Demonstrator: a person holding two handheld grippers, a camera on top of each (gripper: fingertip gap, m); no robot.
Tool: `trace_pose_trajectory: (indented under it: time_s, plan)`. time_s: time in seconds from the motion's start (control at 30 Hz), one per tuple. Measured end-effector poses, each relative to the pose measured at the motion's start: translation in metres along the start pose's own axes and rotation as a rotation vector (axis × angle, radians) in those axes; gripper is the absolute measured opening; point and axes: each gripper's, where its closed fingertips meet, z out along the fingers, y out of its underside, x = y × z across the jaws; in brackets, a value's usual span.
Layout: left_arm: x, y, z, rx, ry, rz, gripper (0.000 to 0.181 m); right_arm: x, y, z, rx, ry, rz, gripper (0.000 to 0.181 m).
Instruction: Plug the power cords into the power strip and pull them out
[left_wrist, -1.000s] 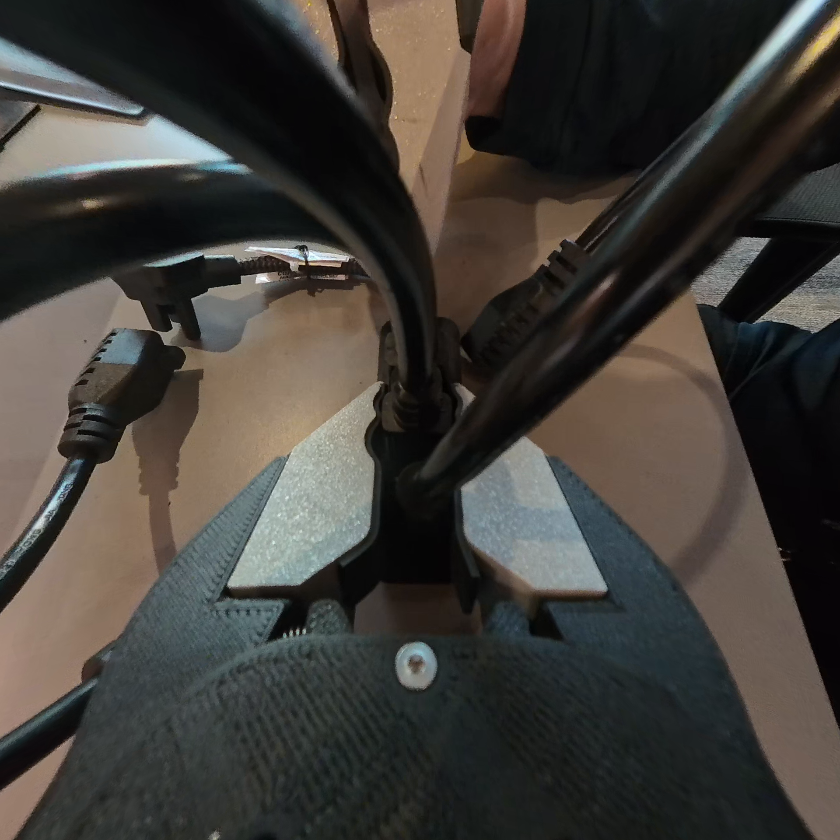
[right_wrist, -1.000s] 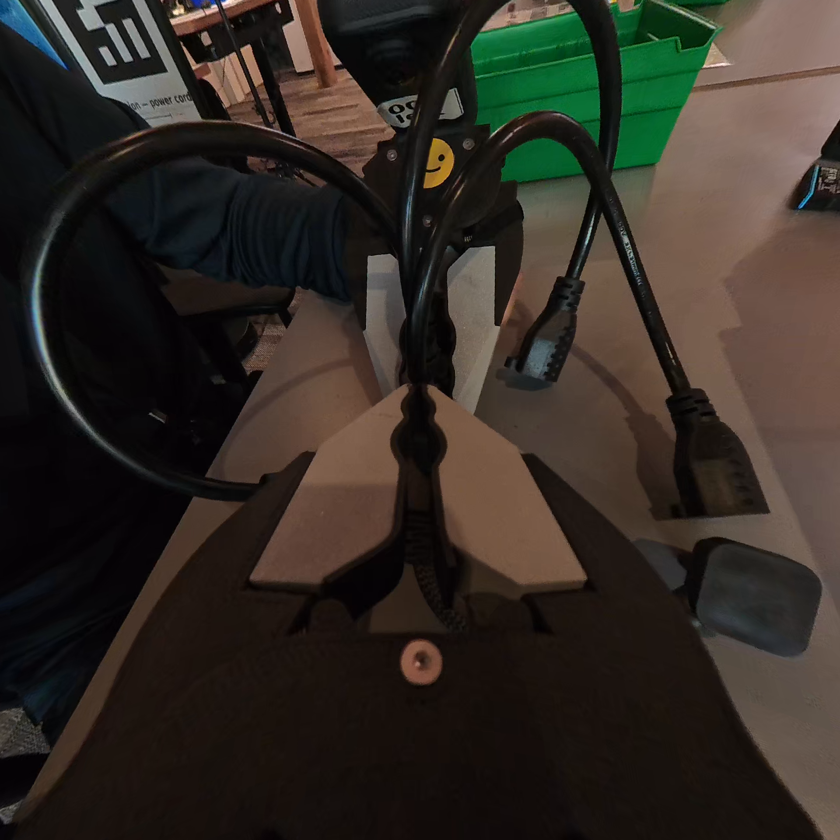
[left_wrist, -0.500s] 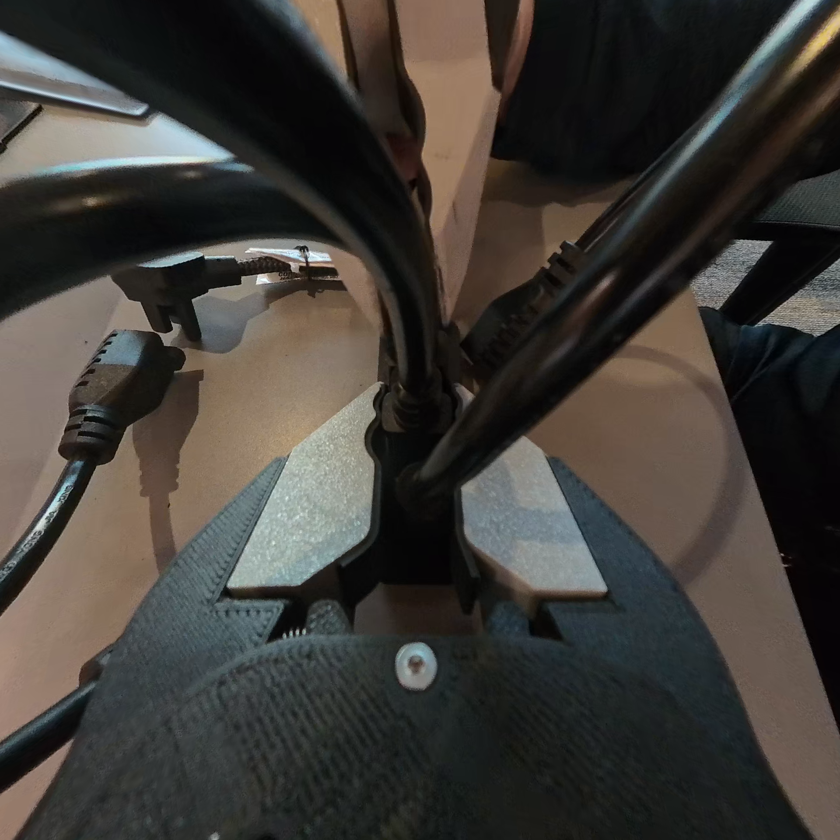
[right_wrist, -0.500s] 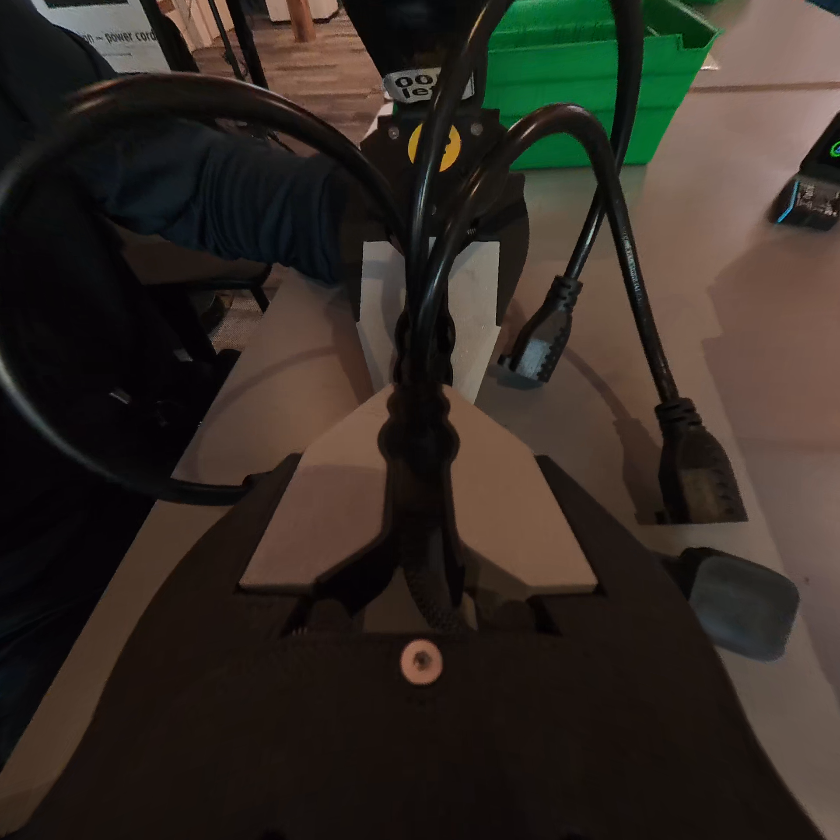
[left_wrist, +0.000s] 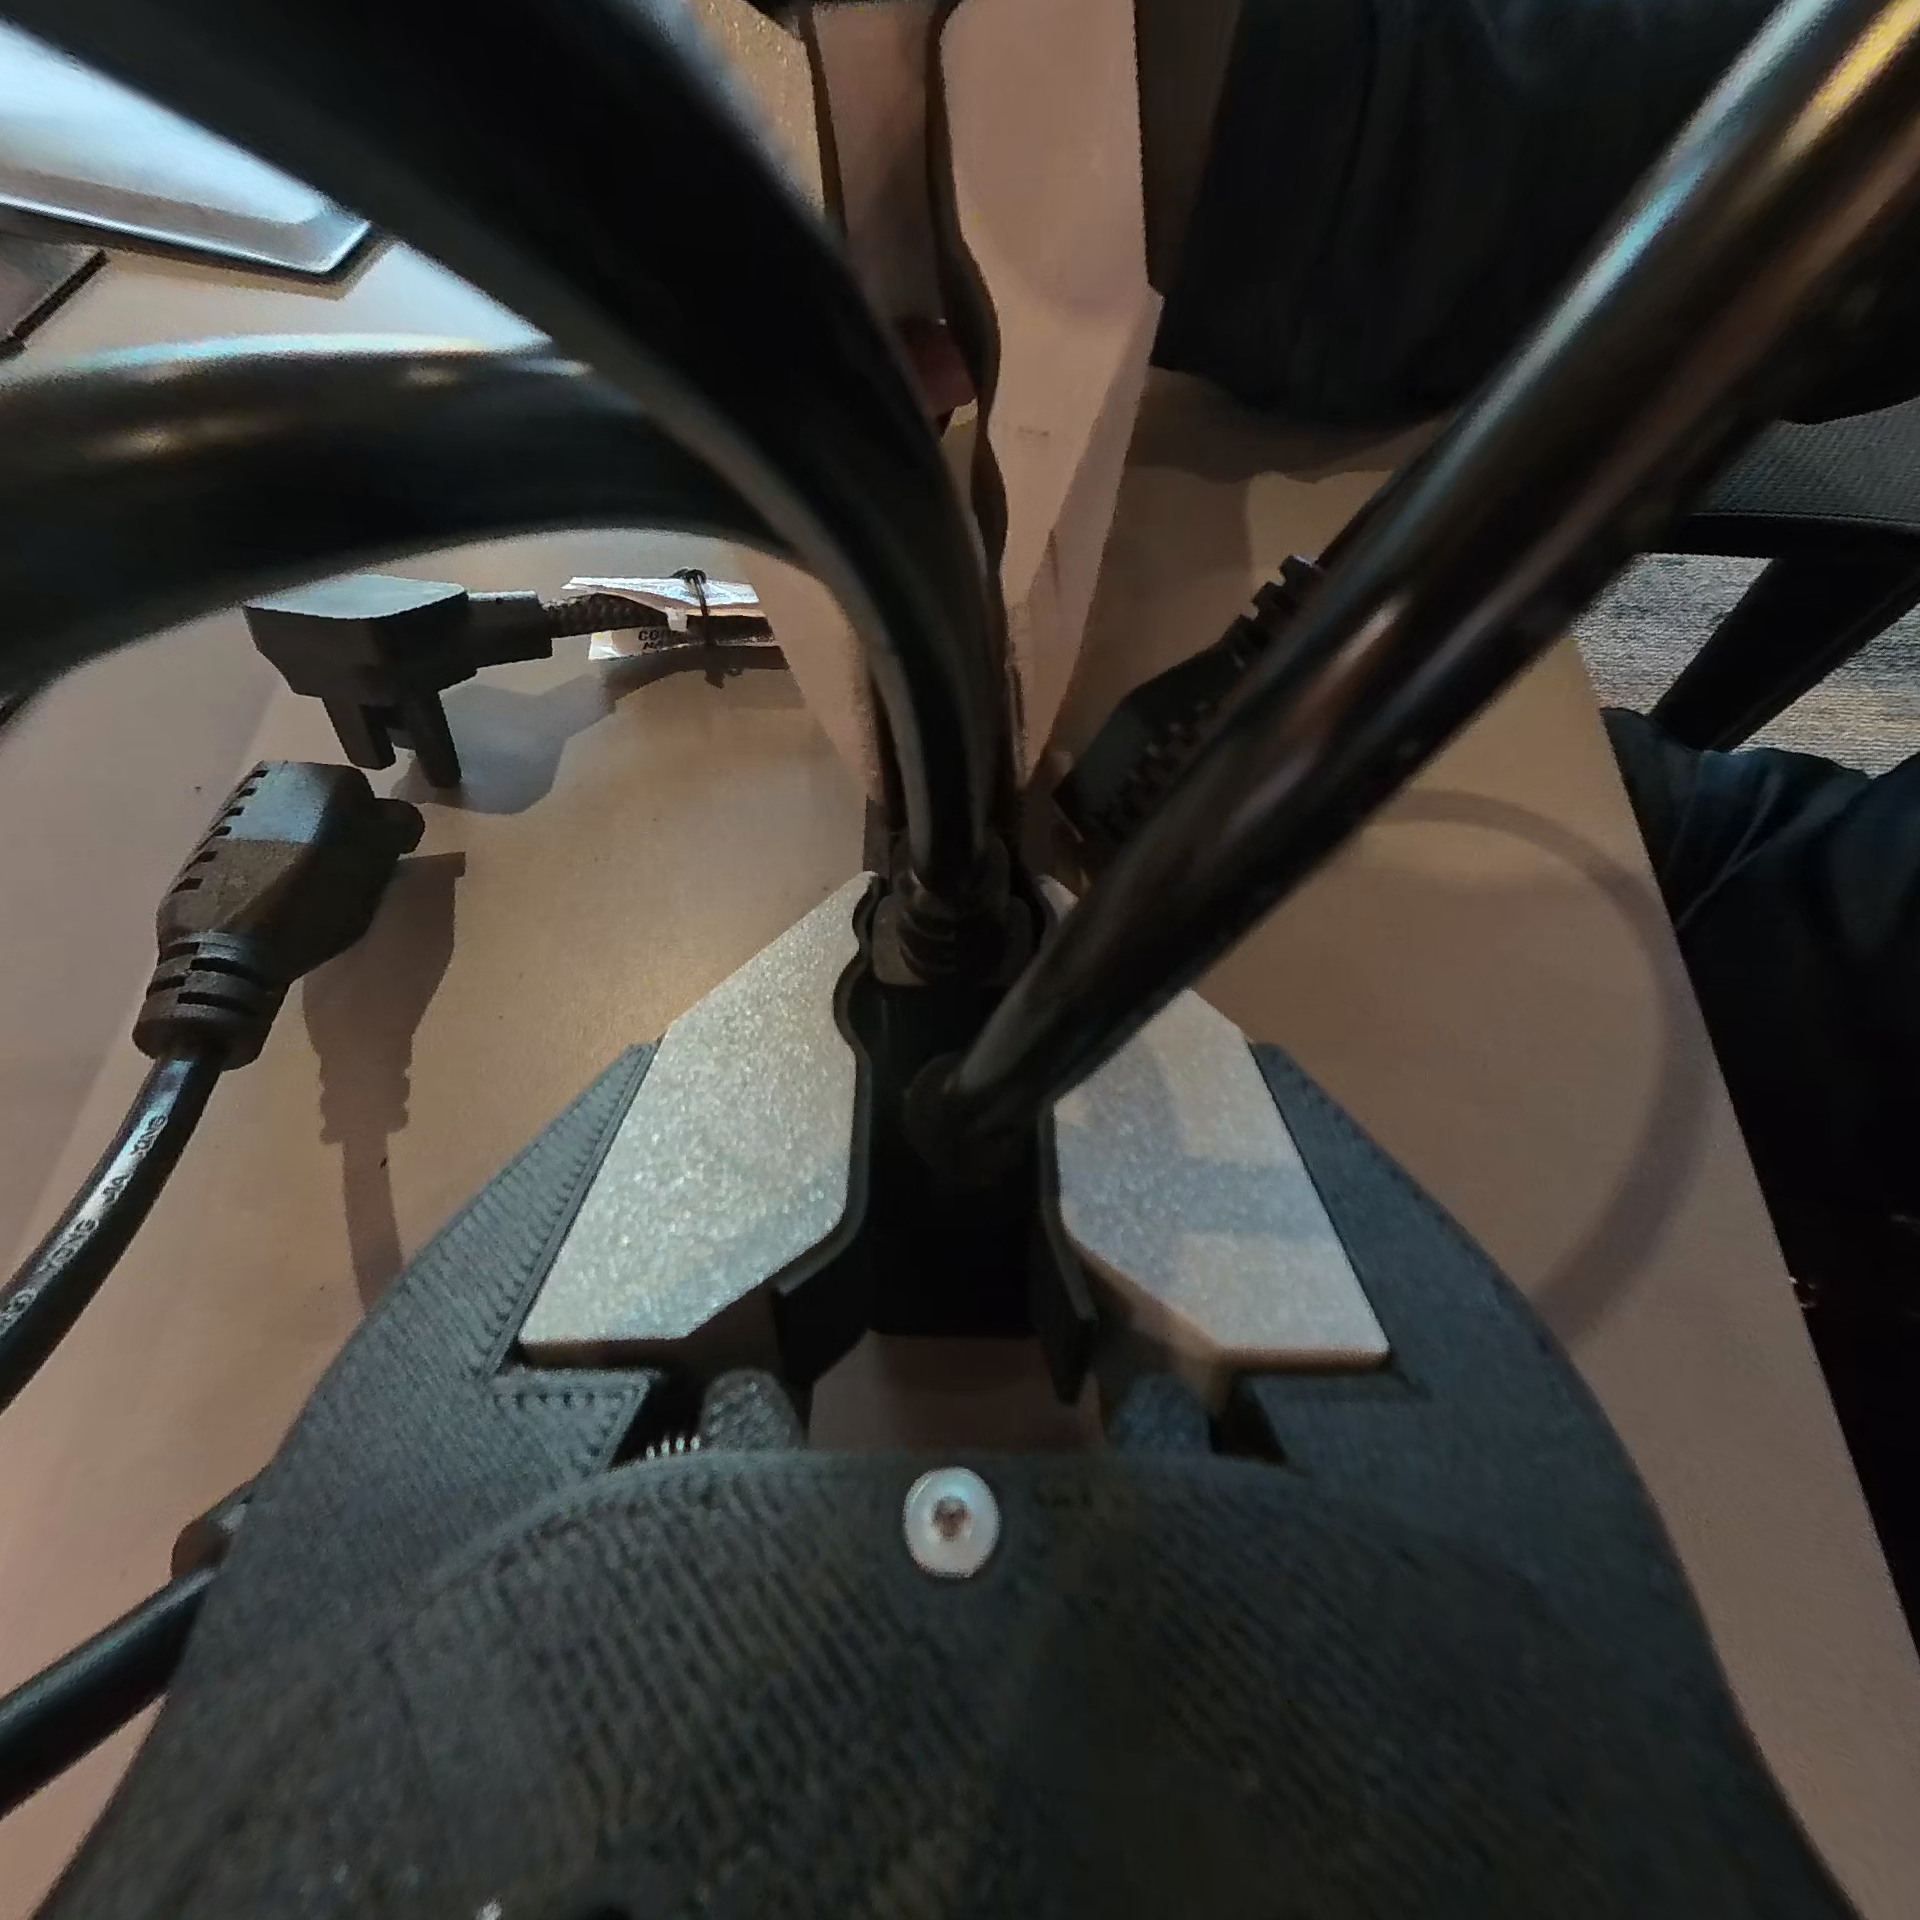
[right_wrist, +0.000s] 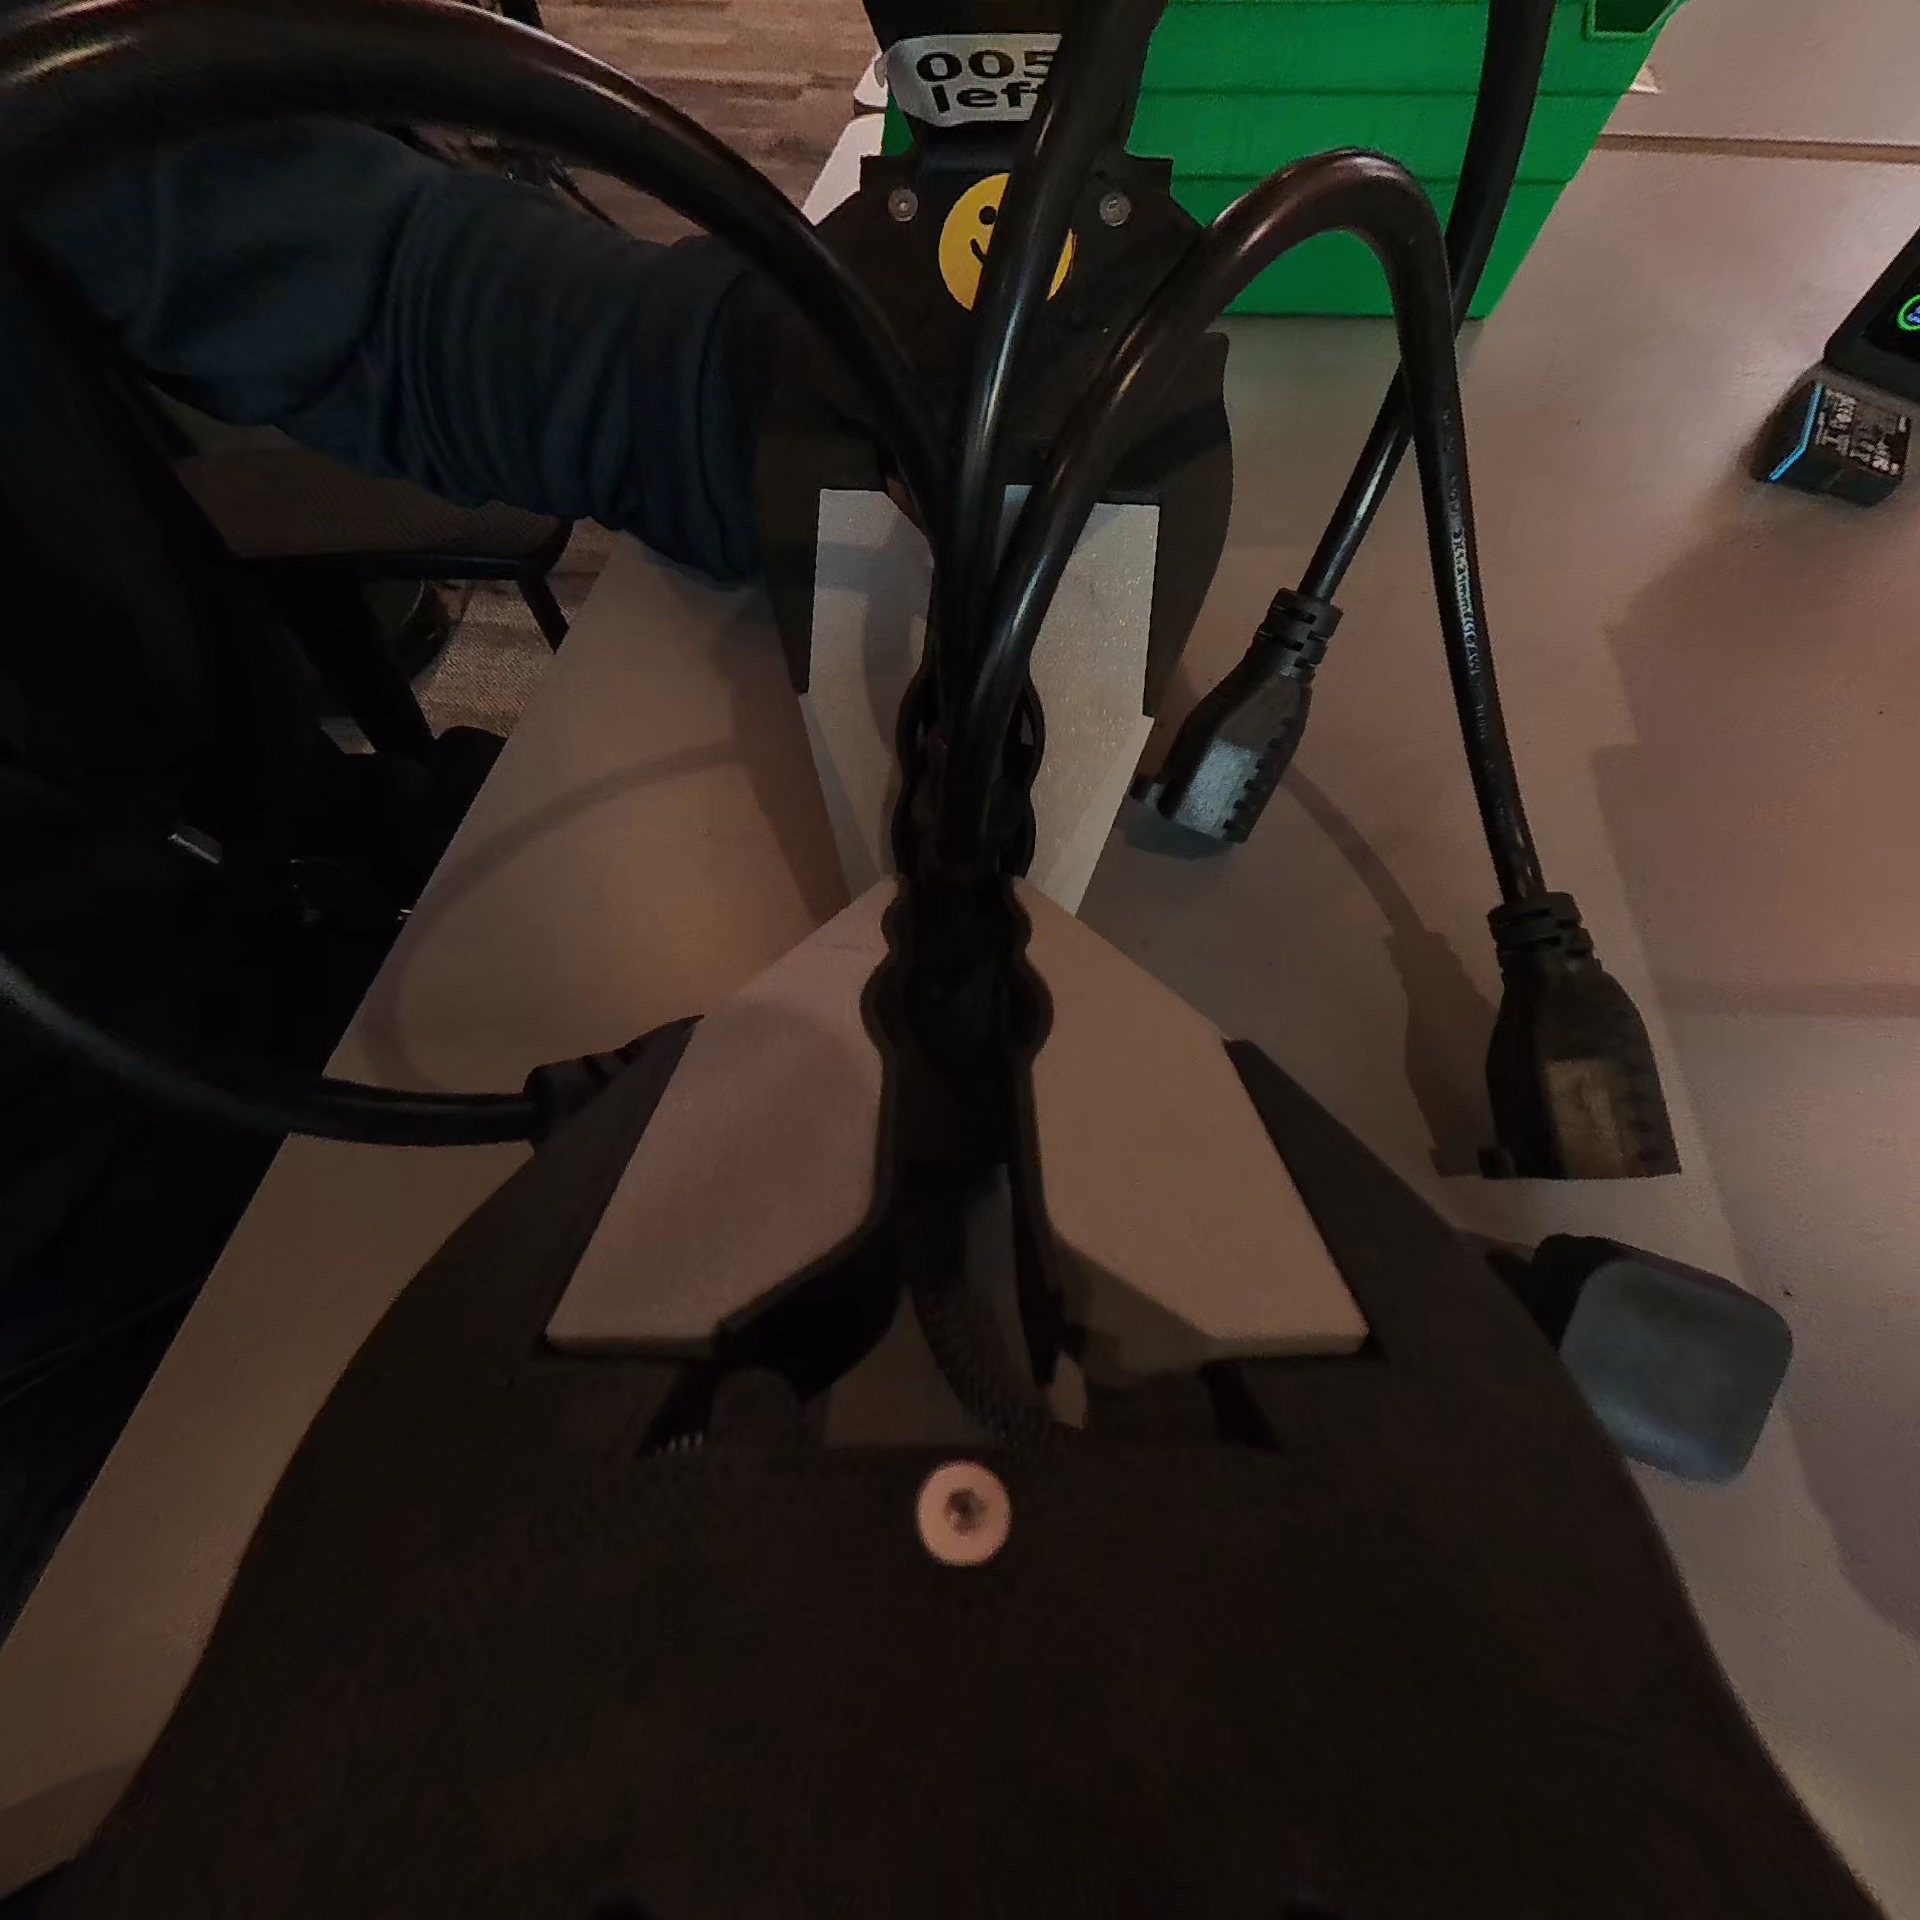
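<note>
A narrow black power strip (right_wrist: 961, 790) is held end to end between my two grippers, just above the table. My left gripper (left_wrist: 951, 894) is shut on one end of it. Several thick black cords (left_wrist: 644, 312) rise from it and arch overhead. My right gripper (right_wrist: 961, 894) is shut on the other end, with the strip's braided cord (right_wrist: 961, 1340) running back between its jaws. The left gripper also shows in the right wrist view (right_wrist: 987, 644). Loose cord ends lie on the table: connectors (left_wrist: 260, 883) (right_wrist: 1236, 748) (right_wrist: 1569, 1060) and a braided-cord plug (left_wrist: 364, 644).
A green bin (right_wrist: 1330, 156) stands at the far side of the table (right_wrist: 1558, 727). A small device with a lit screen (right_wrist: 1860, 416) sits at the right. A person's dark sleeve (right_wrist: 468, 343) and a chair are by the table's left edge. A blue-grey plug (right_wrist: 1662, 1351) lies beside my right gripper. The grippers are tip to tip, or close to it. Between my left fingertips and the blue-grey plug (right_wrist: 1662, 1351) there is roughly 12 centimeters.
The two grippers have drawn a little closer together. The left gripper looks larger and higher in the right wrist view. Both grips are unchanged.
</note>
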Motion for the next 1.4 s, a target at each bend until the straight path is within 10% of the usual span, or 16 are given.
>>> trace_pose_trajectory:
  time_s: [1.4]
  plan:
    - [-0.0003,0.001,-0.0014,0.001,0.005,-0.001,0.024,-0.0005,-0.0029,0.0064,0.039,-0.019,0.03,0.013]
